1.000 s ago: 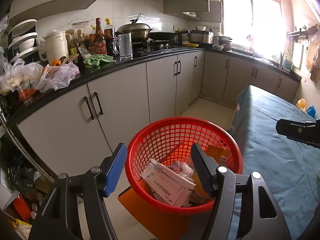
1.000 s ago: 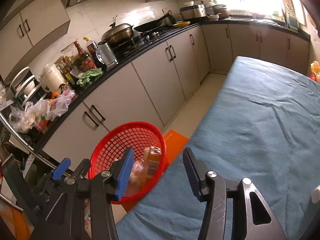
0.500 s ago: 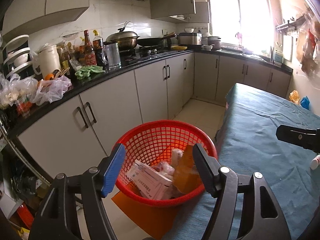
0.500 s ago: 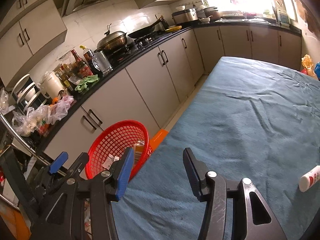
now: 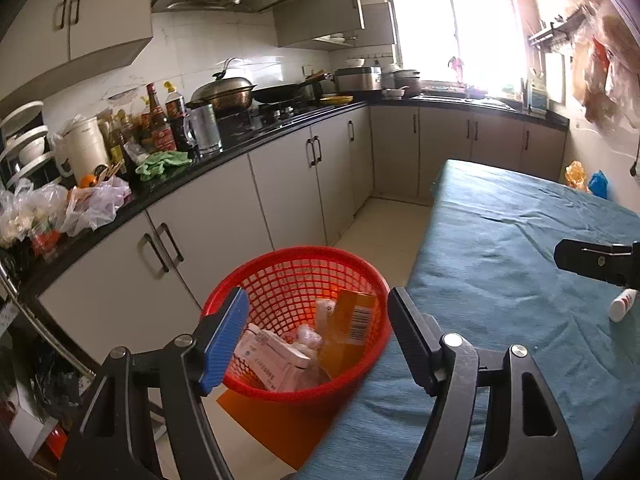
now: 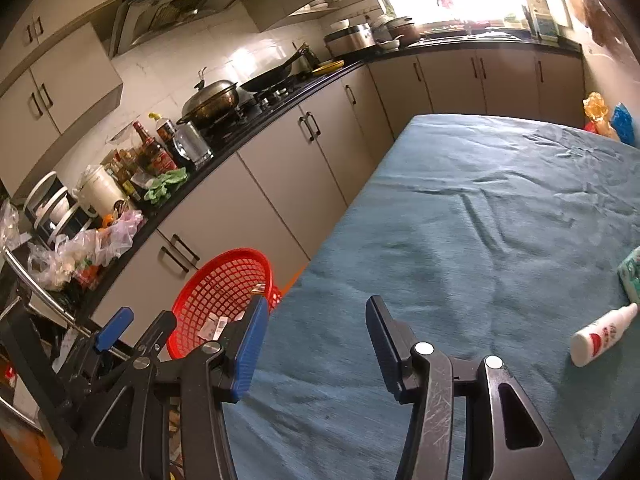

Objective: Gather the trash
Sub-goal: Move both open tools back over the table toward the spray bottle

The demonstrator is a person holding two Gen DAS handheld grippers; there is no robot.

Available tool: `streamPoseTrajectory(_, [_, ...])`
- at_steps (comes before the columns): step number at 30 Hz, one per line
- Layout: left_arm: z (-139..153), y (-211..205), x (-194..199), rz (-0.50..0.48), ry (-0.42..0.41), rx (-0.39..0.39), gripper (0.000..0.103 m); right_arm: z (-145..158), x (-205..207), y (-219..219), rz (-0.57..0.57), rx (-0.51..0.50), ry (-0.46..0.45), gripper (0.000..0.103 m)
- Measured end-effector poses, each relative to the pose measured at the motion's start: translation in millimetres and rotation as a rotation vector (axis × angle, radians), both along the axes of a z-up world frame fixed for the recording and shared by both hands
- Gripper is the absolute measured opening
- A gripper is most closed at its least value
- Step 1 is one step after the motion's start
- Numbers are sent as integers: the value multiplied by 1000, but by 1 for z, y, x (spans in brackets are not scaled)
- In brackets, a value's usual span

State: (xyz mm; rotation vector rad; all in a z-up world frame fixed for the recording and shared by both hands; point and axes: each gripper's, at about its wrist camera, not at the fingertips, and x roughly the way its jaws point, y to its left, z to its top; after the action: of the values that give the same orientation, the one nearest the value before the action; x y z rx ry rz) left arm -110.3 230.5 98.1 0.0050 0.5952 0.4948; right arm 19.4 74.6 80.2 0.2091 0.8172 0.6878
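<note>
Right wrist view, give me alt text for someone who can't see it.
Open, empty tongs hover over a teal-covered table. A white bottle lies at the right; a red basket of trash sits left, by the kitchen cabinets.

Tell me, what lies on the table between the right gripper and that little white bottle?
Nothing but bare blue cloth. In the right wrist view, the right gripper stands open and empty, and the white bottle lies off to its right.

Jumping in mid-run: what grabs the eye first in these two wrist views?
The red basket, already holding boxes and wrappers, sits on the floor at the near corner of the blue-covered table. A white bottle lies on its side on the cloth, right of the open, empty right gripper.
</note>
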Motion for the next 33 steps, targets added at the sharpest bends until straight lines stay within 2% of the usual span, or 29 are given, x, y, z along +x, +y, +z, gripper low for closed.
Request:
streamPoseTrajectory(14, [3, -69, 21, -113, 41, 77, 72, 1, 9, -83, -104, 48, 1, 55])
streamPoseTrajectory(20, [3, -107, 33, -202, 76, 106, 74, 5, 22, -135, -177, 62, -5, 55])
streamPoseTrajectory(24, [4, -143, 46, -345, 110, 85, 78, 10, 38, -183, -276, 74, -8, 57])
streamPoseTrajectory(28, [-4, -188, 69, -561, 177, 6, 81, 7, 54, -230, -393, 51, -9, 59])
streamPoseTrajectory(30, [-11, -209, 79, -631, 202, 10, 82, 1, 62, -249, -433, 46, 5, 59])
streamPoseTrajectory(33, [-24, -247, 97, -716, 229, 67, 82, -16, 72, -276, -486, 85, 64, 59])
